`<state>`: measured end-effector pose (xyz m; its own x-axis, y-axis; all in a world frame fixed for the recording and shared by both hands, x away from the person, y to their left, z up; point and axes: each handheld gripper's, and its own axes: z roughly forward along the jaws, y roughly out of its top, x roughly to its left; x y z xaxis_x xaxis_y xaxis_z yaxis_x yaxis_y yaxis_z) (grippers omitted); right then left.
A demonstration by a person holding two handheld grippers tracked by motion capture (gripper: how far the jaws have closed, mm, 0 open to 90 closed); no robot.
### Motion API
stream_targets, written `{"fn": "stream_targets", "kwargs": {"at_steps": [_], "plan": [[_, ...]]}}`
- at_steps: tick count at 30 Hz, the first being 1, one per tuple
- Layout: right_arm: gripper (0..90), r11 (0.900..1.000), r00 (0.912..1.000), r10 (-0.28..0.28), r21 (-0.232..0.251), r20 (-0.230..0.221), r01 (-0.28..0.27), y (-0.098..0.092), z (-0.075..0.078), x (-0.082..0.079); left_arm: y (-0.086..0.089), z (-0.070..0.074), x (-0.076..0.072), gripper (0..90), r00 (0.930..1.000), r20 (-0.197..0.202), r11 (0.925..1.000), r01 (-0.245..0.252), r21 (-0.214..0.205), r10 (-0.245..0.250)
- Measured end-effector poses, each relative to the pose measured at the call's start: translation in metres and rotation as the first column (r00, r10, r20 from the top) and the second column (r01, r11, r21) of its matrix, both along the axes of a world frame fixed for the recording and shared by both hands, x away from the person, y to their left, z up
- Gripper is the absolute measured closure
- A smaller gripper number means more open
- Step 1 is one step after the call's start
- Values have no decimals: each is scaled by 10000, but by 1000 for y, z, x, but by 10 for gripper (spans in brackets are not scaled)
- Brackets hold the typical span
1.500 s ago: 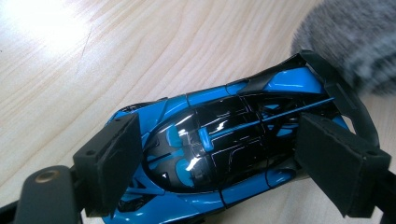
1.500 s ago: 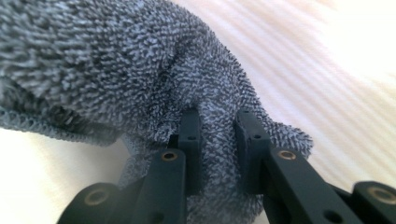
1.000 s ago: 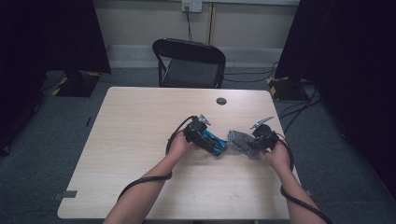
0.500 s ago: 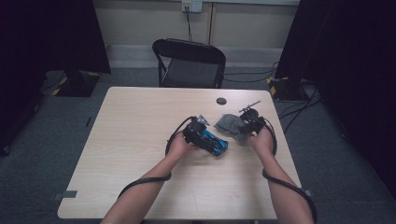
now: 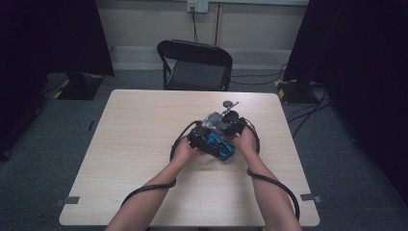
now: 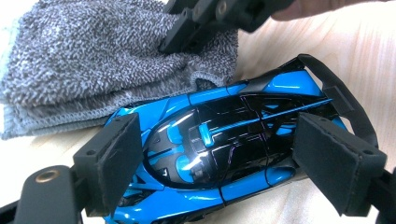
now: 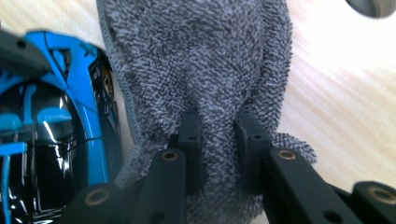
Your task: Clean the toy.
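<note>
Since the earlier frames, the right gripper had travelled from the right side of the table inward and toward the far edge, bringing the grey cloth with it until the cloth lay against the toy car; the left gripper had kept its place. Seen in the right gripper view, the right gripper was clamped narrowly on a bunched fold of the grey cloth, the towelling spreading out ahead of the jaws over the wood. Along that cloth's edge sat the blue and black toy car. The left gripper view showed the left gripper held fairly wide, its pads pressing the two flanks of the toy car, which sat on its wheels on the tabletop. The grey cloth touched the car's far side there, with the other gripper's jaws biting into it. From the high view, both tools sat close together right of the table's centre. A small round dark object lay just beyond them, near the far edge. Behind the table stood a black folding chair.
</note>
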<state>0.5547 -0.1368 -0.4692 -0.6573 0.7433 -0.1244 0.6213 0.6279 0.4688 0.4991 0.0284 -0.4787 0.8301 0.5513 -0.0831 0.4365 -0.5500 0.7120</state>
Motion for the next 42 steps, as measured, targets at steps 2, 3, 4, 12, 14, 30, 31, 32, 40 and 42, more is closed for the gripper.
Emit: {"fn": "stream_targets", "kwargs": {"at_steps": [2,3,4,12,14,30,31,32,40,42], "plan": [[753,9987,9989,460,-211,70,-458,2,1,-2,0,0,0,160,10000,-29,10000,-4,4,4],[755,9974,9978,663,-273,75,-661,2,1,-2,0,0,0,160,10000,-62,10000,-30,30,30],[759,9962,9966,827,-278,61,-825,1,2,-3,0,1,0,162,10000,-69,10000,-41,36,41],[765,9828,9827,1843,-110,165,-1841,-14,2,-14,-1,1,-1,164,9999,-58,9999,-101,36,101],[765,9814,9813,1920,39,156,-1920,-18,2,-18,-1,1,0,164,9999,-97,9999,-73,97,74],[766,9753,9769,2134,613,-107,-2124,-56,2,-37,-1,2,-1,169,9997,-160,9996,-200,198,203],[766,9754,9771,2123,633,-105,-2112,-58,2,-39,-1,3,-1,170,9996,-177,9995,-195,229,199],[766,9755,9776,2102,686,-122,-2089,-59,2,-40,-1,3,-1,170,9996,-177,9995,-209,219,213],[765,9734,9761,2171,759,-58,-2161,-73,2,-58,-2,4,0,170,9996,-224,9994,-156,312,163],[765,9731,9758,2188,743,-30,-2180,-76,3,-62,-2,3,0,170,9996,-217,9995,-162,268,168]]}}
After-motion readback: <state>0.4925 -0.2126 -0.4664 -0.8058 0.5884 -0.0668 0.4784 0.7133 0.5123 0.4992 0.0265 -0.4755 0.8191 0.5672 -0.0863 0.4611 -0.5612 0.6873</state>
